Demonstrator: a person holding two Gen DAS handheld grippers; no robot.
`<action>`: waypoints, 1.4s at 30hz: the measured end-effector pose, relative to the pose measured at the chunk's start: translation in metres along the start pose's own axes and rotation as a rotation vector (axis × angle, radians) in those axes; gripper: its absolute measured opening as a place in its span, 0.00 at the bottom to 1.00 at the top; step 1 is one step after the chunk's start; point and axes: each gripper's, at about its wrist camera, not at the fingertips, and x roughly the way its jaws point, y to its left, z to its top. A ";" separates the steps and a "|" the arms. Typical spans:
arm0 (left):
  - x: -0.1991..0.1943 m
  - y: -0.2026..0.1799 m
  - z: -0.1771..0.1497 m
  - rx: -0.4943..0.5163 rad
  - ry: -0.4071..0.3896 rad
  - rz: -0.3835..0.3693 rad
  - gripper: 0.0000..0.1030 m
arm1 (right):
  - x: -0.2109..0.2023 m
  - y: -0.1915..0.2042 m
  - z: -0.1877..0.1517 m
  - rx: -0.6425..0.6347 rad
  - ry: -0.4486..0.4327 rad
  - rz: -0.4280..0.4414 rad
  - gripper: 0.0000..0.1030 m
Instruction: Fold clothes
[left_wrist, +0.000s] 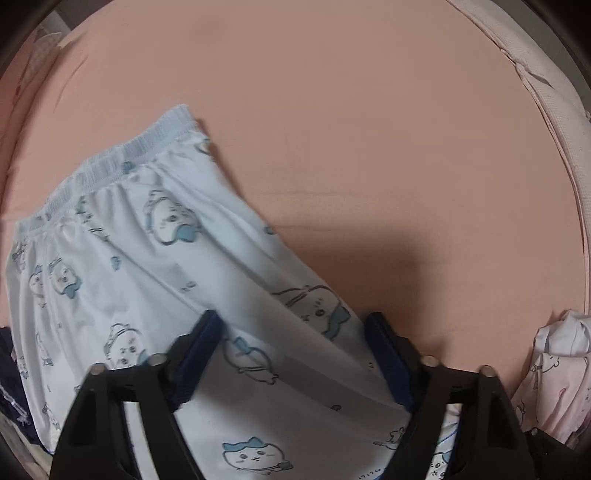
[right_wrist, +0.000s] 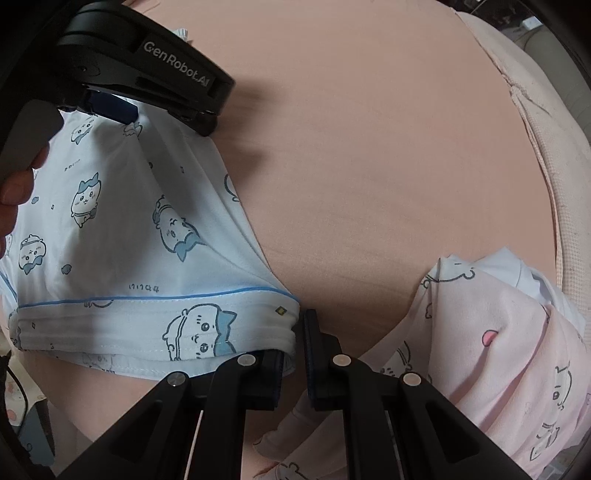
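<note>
item: blue printed shorts (left_wrist: 155, 266), spread on the pink bed sheet (left_wrist: 369, 129), waistband (left_wrist: 110, 166) at the far end, hem (right_wrist: 155, 325) at the near end, so the long axis runs away from me. left gripper (left_wrist: 291, 354): points down over the middle of the shorts, nearer the right-hand edge; the jaws stand apart, cloth lies between the pads but is not pinched. right gripper (right_wrist: 293, 354): nearly closed at the hem's right corner; whether it pinches that corner or only sits beside it, i cannot tell for certain. judgement: my left is nearer the waistband, my right owns the hem; the fold turns on carrying hem toward waistband along that axis. also present: pink printed garment (right_wrist: 498, 350), bunched, just right of my right gripper.
</note>
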 end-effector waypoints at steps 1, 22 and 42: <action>-0.002 0.001 -0.002 -0.003 -0.007 0.002 0.58 | 0.000 0.002 0.000 0.001 -0.001 -0.007 0.08; -0.013 0.025 -0.053 0.065 -0.048 -0.077 0.15 | -0.030 0.043 -0.002 0.014 -0.035 0.305 0.08; -0.037 0.121 -0.105 0.017 -0.062 -0.151 0.14 | -0.060 0.107 0.012 -0.094 -0.010 0.469 0.08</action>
